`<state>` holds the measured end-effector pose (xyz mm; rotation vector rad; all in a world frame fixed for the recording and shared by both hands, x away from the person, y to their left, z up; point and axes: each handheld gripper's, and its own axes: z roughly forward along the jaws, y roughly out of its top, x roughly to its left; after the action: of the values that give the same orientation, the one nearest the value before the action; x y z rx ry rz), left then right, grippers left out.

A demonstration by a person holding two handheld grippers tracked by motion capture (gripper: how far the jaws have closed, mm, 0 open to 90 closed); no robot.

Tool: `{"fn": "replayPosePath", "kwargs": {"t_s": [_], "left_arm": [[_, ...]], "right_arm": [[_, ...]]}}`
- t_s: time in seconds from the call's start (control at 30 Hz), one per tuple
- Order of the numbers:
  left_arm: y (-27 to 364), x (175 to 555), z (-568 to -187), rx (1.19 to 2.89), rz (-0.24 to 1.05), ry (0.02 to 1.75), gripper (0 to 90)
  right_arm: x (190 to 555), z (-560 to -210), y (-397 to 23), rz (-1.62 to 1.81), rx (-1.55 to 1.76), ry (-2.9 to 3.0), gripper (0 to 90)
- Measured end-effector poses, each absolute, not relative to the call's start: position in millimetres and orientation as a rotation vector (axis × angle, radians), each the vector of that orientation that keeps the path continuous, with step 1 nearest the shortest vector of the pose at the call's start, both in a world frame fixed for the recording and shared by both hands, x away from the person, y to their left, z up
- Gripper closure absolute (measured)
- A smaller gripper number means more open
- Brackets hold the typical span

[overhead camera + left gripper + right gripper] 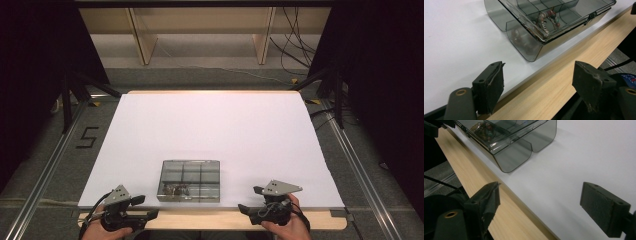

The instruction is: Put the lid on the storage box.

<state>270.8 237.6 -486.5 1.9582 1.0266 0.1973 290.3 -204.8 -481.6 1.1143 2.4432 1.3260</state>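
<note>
Smoked plastic box (190, 181) lying between both grippers, long axis across the table; left gripper (145, 209) sitting nearer, right gripper (250, 201) farther, both gaping empty.

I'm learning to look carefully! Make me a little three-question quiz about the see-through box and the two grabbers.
1. True or false: the smoky clear box has its lid shut.
2. What lies inside the box? A) coins B) a beaded bracelet C) screws
3. What does the left gripper hold between its jaws?

Key
1. True; its front clasp is fastened.
2. B, in a front compartment.
3. Nothing. Its jaws stand open, as do those of the right gripper.
</note>
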Motion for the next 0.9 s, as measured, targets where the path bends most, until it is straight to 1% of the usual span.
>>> {"fn": "replayPosePath", "kwargs": {"t_s": [0.03, 0.2, 0.37, 0.53, 0.6, 0.9], "left_arm": [[236, 271, -487, 1.94, 0.196, 1.032, 24.1], [237, 271, -487, 1.96, 0.194, 1.031, 22.5], [236, 271, -487, 1.952, 0.197, 1.039, 21.1], [236, 271, -488, 1.956, 0.2, 1.027, 21.0], [236, 271, -488, 1.957, 0.201, 1.026, 21.0], [236, 271, -488, 1.963, 0.204, 1.019, 21.0]], "right_arm": [[290, -482, -207, 1.312, 1.102, 2.43, 16.8], [283, -485, -208, 1.345, 1.139, 2.431, 16.2], [280, -487, -212, 1.312, 1.089, 2.436, 16.2], [273, -487, -211, 1.297, 1.12, 2.447, 16.2], [274, -489, -212, 1.295, 1.049, 2.47, 16.2], [266, -489, -212, 1.275, 1.066, 2.477, 16.3]]}}
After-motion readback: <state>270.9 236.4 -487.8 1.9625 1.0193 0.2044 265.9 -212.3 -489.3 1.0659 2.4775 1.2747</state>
